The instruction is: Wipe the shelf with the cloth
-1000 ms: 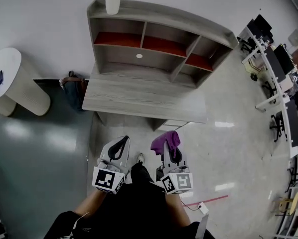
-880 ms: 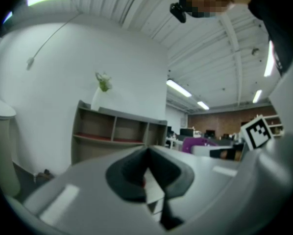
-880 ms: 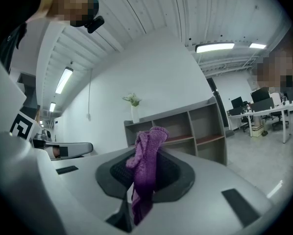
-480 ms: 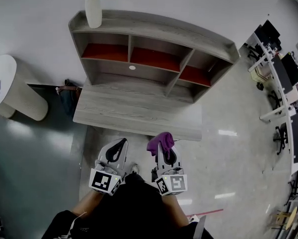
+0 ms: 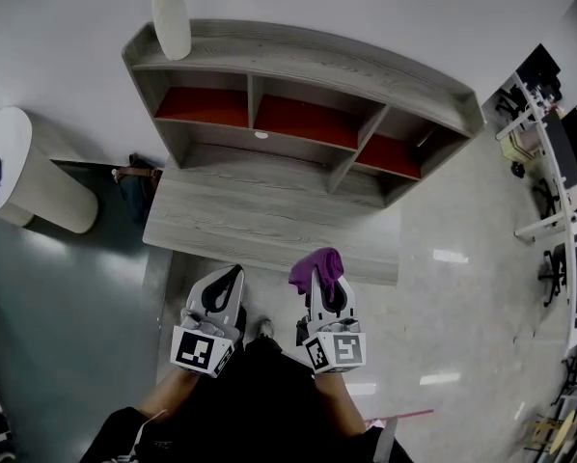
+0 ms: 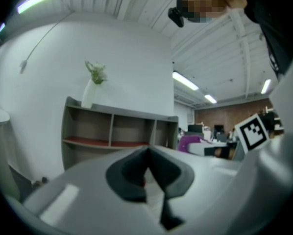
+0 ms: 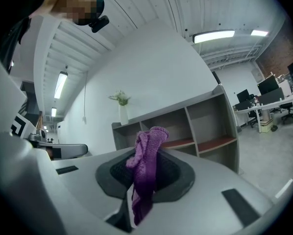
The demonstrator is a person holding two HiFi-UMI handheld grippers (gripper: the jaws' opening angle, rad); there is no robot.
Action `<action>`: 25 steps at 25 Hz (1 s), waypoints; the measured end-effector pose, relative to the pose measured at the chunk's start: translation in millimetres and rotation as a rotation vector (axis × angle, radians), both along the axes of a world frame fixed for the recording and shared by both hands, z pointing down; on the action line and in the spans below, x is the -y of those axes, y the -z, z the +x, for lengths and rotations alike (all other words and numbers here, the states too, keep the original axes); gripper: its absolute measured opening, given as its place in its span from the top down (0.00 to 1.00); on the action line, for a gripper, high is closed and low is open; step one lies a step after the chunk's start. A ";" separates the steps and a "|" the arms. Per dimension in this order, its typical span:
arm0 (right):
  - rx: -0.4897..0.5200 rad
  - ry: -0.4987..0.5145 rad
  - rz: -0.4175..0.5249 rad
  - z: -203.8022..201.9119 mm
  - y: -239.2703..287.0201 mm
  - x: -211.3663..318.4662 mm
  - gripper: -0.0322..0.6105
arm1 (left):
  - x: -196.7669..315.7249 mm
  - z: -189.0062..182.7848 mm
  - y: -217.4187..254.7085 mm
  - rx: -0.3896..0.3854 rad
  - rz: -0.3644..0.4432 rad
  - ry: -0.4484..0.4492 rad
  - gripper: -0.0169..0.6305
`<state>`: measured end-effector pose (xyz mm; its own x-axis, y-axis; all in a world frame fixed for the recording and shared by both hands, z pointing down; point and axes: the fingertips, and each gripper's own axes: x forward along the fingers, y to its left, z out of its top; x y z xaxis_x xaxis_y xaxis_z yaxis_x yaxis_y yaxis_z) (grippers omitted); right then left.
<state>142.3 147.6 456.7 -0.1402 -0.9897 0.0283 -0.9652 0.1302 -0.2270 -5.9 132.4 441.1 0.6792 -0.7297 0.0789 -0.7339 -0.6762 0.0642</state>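
A grey wooden shelf (image 5: 298,61) with red-floored cubbies stands on a grey desk (image 5: 260,222) against the white wall. It shows ahead in both gripper views: shelf (image 6: 114,131), shelf (image 7: 185,126). My right gripper (image 5: 319,276) is shut on a purple cloth (image 5: 317,265) and hovers at the desk's front edge. The cloth (image 7: 146,170) sticks up from between the shut jaws. My left gripper (image 5: 223,283) hangs beside it, just short of the desk, shut with nothing in it.
A white vase (image 5: 171,22) with a green sprig stands on the shelf's top left end. A round white table (image 5: 23,167) is to the left. A brown bag (image 5: 134,174) lies by the desk's left side. Office desks and chairs (image 5: 559,152) line the right.
The view has shifted so the shelf and desk sit lower and closer. Both grippers have come nearer the desk's front edge. The right one holds the cloth throughout.
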 end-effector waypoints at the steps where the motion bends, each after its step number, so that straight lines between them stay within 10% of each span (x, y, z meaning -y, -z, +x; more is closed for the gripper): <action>1: -0.003 -0.008 -0.005 1.6 -2.2 7.4 0.88 | 8.5 -0.2 -1.0 -0.005 0.003 -0.003 0.98; 25: -0.074 -0.301 -0.074 59.3 -7.7 192.2 0.88 | 214.9 29.7 -5.6 -0.069 -0.054 -0.206 0.98</action>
